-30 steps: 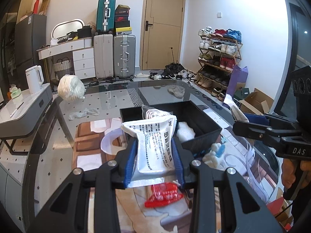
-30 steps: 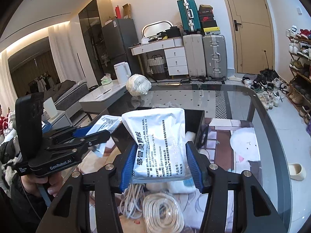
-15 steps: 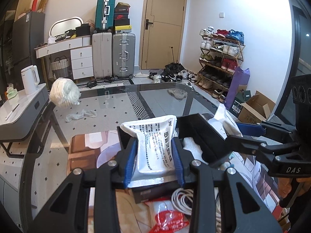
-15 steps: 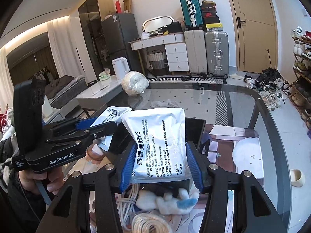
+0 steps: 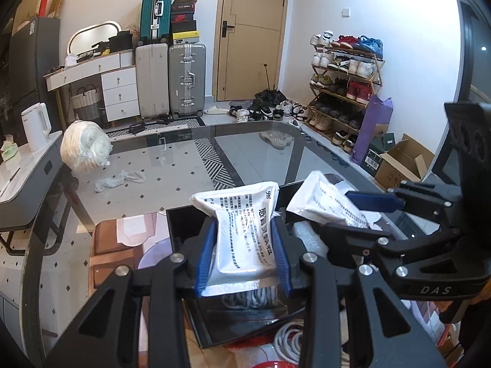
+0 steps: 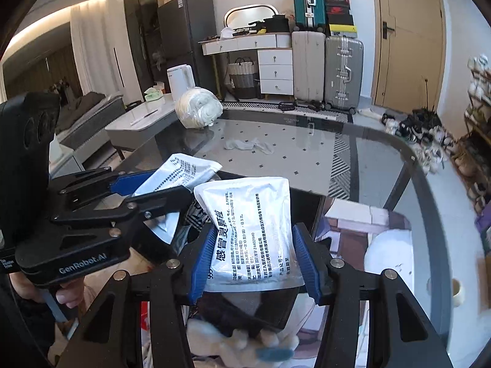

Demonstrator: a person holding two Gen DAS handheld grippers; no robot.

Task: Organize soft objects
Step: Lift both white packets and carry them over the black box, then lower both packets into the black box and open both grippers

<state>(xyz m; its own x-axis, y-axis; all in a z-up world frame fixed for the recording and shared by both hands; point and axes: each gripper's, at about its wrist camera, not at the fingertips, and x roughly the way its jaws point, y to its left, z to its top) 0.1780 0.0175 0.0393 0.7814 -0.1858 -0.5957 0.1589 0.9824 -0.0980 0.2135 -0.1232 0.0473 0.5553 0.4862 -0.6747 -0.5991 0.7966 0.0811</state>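
Black plastic walls of the open storage bin [image 5: 184, 224] are only partly visible in the left wrist view: both grippers and their loads cover most of its interior. Contents of the bin cannot be identified with certainty; a textured white item [image 5: 307, 236] shows at its right side, half hidden. White coiled cable [image 5: 288, 340] lies at 6 o'clock of the bin, cut off by the gripper frame. A red item at the bottom edge is too truncated to name.

Left gripper [image 5: 242, 254]: both blue pads are pressed against the sides of a white printed foil sachet [image 5: 242, 230], which stands upright and creased between them, directly above the bin. Right gripper [image 6: 251, 260]: its blue pads clamp a second white printed foil sachet [image 6: 251, 230], upright, also over the bin [image 6: 307, 205]. In the left wrist view the right gripper [image 5: 349, 211] enters from 3 o'clock, level, fingers pointing toward 9 o'clock, with its sachet [image 5: 325, 202] tilted. In the right wrist view the left gripper [image 6: 153, 190] enters from 9 o'clock, and its sachet [image 6: 181, 171] projects toward 1 o'clock. The two sachets sit just beside each other; contact cannot be confirmed. Part of the left hand [image 6: 69, 291] shows under the handle; the rest is hidden.

On the glass tabletop [image 5: 172, 171], at 11 o'clock, lie a white fluffy bundle in clear wrap [image 5: 84, 145] and a crumpled white cloth [image 5: 119, 179], well apart from the bin.
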